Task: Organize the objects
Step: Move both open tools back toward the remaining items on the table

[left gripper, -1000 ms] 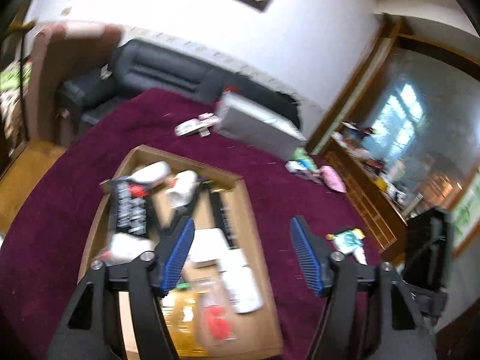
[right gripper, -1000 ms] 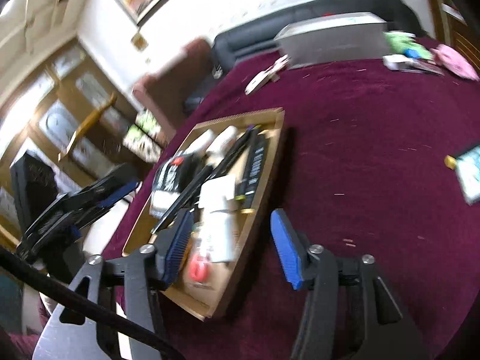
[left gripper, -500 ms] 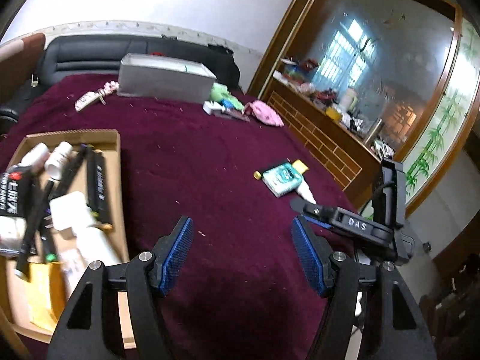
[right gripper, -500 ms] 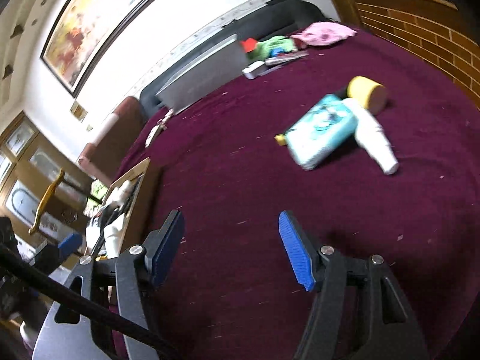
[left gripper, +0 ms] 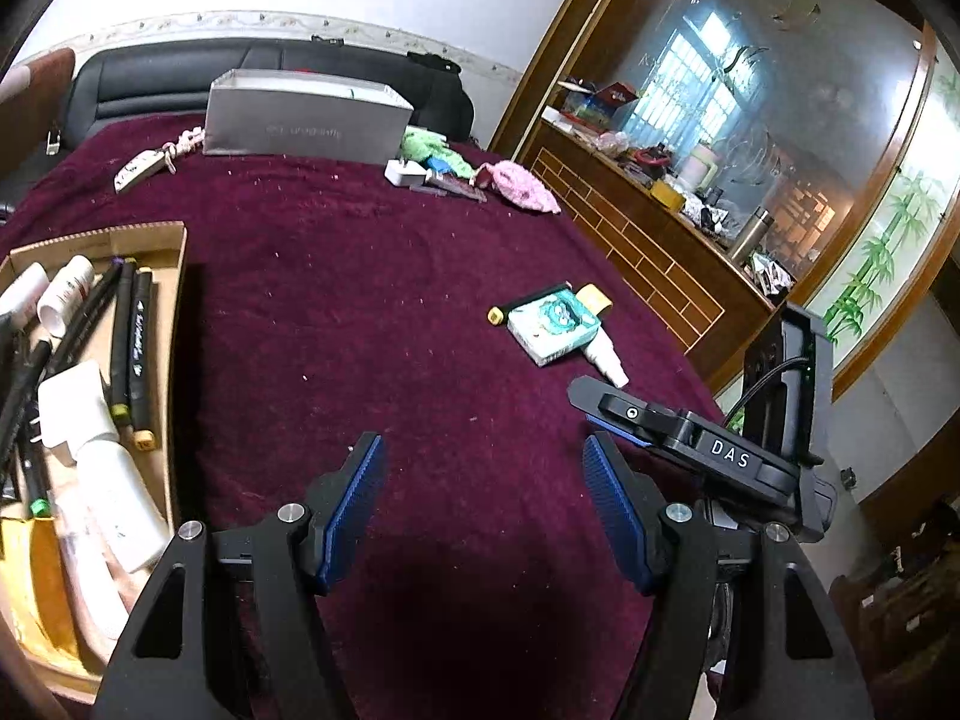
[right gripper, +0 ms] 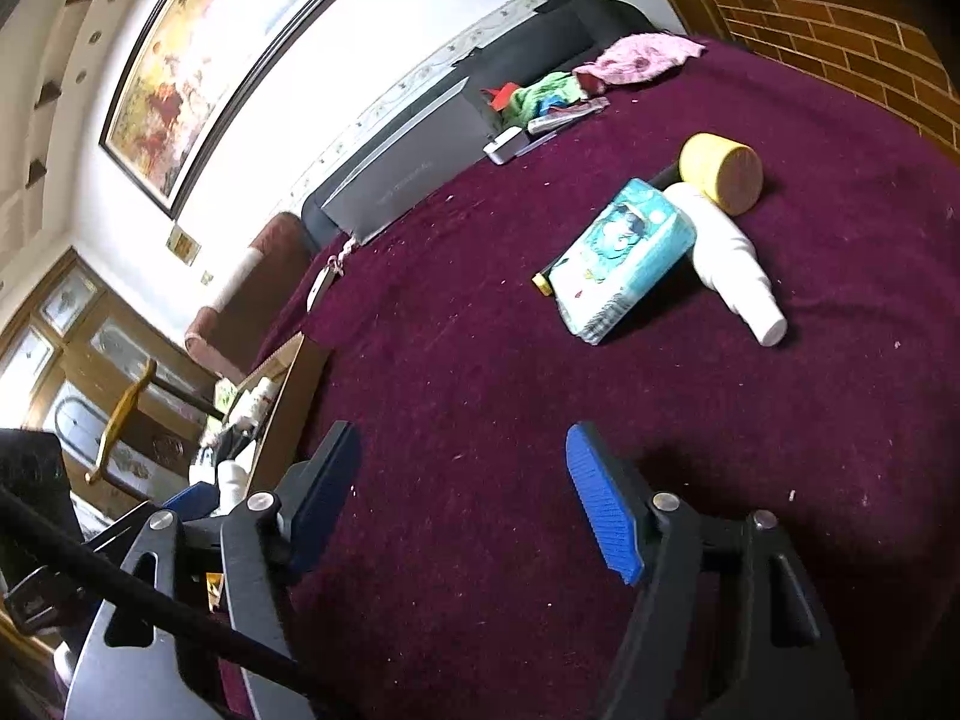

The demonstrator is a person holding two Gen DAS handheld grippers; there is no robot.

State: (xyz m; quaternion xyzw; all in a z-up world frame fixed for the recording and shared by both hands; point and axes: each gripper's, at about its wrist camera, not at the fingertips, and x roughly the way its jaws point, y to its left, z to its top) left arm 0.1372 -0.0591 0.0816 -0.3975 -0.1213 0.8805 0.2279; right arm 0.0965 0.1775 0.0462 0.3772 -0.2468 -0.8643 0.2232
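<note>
A teal tissue pack (left gripper: 553,324) (right gripper: 624,258) lies on the maroon cloth, leaning on a white bottle (left gripper: 606,358) (right gripper: 729,261) with a yellow cap (right gripper: 722,171). A black pen with a yellow end (left gripper: 497,315) pokes out beside the pack. The cardboard tray (left gripper: 174,276) (right gripper: 288,408) at the left holds markers, white tubes and packets. My left gripper (left gripper: 483,504) is open over bare cloth between tray and pack. My right gripper (right gripper: 462,495) is empty, its jaws opening, short of the pack; it also shows in the left wrist view (left gripper: 660,420).
A grey box (left gripper: 306,120) (right gripper: 414,168) stands at the far side, with a white charger (left gripper: 401,171), green cloth (left gripper: 429,150) and pink cloth (left gripper: 522,186) (right gripper: 636,57) beside it. A keyring tag (left gripper: 141,167) lies far left. A brick-faced counter (left gripper: 648,258) borders the right.
Both grippers swung from over the tray to the right, toward the tissue pack and bottle, then slowed. The right gripper's jaws spread a little wider.
</note>
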